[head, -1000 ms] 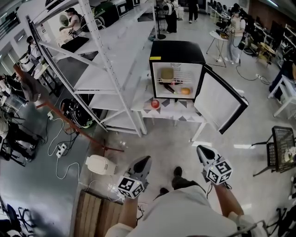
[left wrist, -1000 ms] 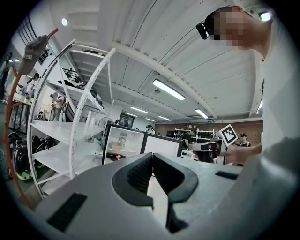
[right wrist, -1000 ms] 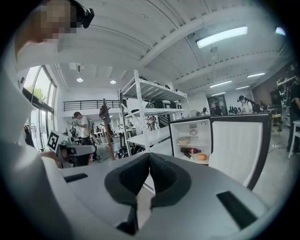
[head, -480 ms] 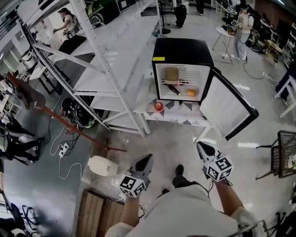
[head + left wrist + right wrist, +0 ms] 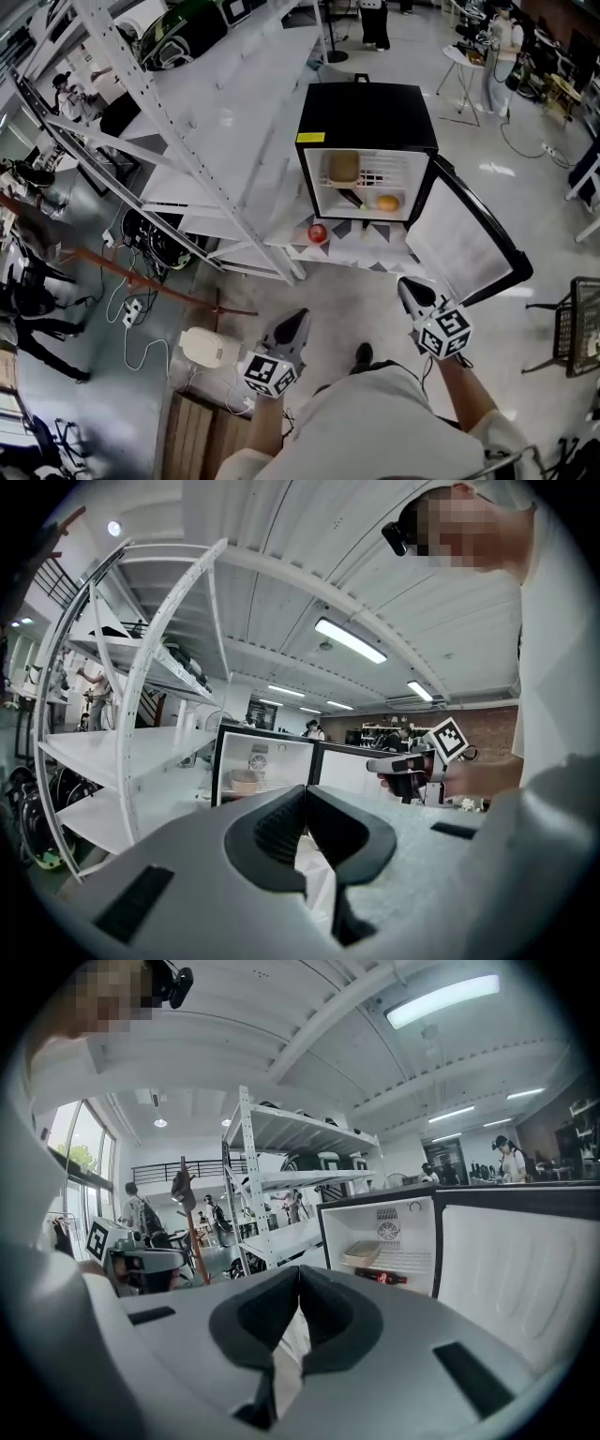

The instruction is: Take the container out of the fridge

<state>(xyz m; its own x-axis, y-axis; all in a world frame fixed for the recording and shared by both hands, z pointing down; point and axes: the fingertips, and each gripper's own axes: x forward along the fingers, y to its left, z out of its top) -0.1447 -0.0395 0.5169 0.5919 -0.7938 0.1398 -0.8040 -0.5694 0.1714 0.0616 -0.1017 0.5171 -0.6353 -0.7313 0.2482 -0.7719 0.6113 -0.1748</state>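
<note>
Left tongs point(image 5: 293, 323) and right tongs point(image 5: 411, 291) are pressing together, empty, as I'm facing the open fridge point(image 5: 367, 112) with the container point(image 5: 342, 167) sitting inside, upper left.

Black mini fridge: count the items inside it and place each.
3: beige rectangular container upper shelf, left; dark bottle lying below it; round orange fruit lower right. Others may be hidden.
</note>
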